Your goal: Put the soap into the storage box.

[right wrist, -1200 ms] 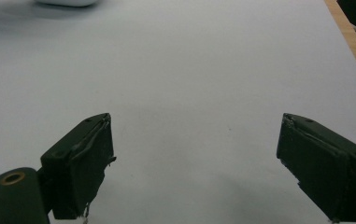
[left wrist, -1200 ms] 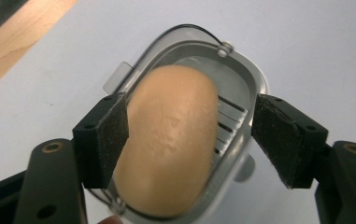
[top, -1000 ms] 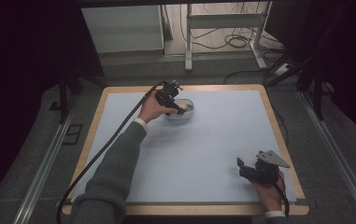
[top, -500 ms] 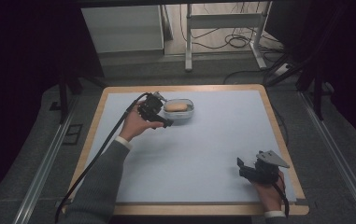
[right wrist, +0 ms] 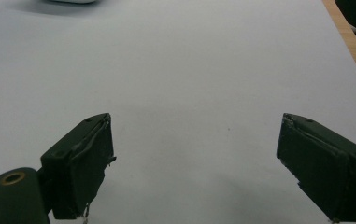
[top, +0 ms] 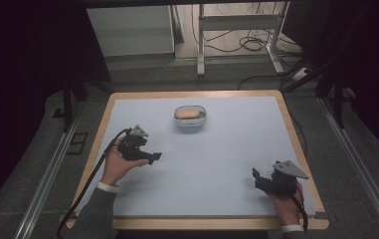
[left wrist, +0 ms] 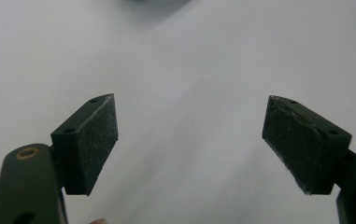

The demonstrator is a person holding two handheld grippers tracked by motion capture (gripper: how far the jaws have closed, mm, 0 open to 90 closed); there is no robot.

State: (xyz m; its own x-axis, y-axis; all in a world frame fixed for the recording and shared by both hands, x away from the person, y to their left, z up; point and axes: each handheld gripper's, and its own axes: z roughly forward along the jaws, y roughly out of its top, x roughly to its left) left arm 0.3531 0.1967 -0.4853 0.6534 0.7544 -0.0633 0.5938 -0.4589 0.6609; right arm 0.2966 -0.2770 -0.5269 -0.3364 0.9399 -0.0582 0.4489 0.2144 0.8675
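Note:
A small oval metal dish [top: 191, 125] stands at the far middle of the pale blue mat [top: 217, 154], with an orange-brown bun-like piece [top: 187, 113] lying in it. My left gripper [top: 153, 157] hovers over the left part of the mat, well in front of the dish and to its left. Its jaws have just been opening, and in the left gripper view they stand wide apart [left wrist: 189, 140] over bare mat with nothing between them. My right gripper [top: 256, 178] rests near the front right corner, open and empty [right wrist: 194, 158].
The mat lies on a wooden table whose edge [top: 296, 144] frames it. Metal rails run along both sides of the table on the floor. A white cabinet [top: 127, 30] and a metal stand with cables are beyond the far edge.
The left hand has drawn back from the dish toward the front left of the mat, leaving the bun-like piece in the dish. The right hand has stayed where it was.

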